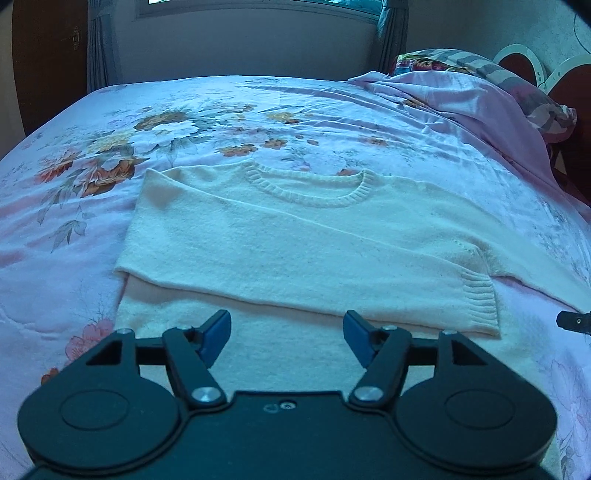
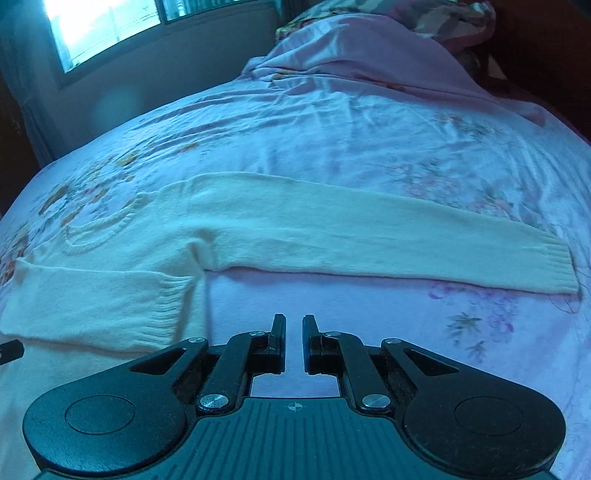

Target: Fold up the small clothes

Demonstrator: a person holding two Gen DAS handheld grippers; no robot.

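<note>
Left wrist view has us looking down at a slant over our left tongs, whose blue-padded fingers stand well apart with nothing between them, poised above the near part of a cream knitted sweater. That sweater lies flat on the bed, on a pink floral sheet, its ribbed neckline toward the far side and one sleeve folded across the body so that its ribbed cuff ends near the sweater's right edge. At the far right edge of this view a small dark tip of our right tongs shows just beyond that cuff. From the right wrist view, our right tongs also tilt downward, their black fingers drawn almost together with only a narrow slit left and gripping nothing; bare pink sheet shows beneath them, just right of the folded cuff. The other sleeve stretches out flat to the right across the bed, ending in its own ribbed cuff. A rumpled pink blanket and a patterned pillow sit at the head of the bed, and a window shines on the far wall.
</note>
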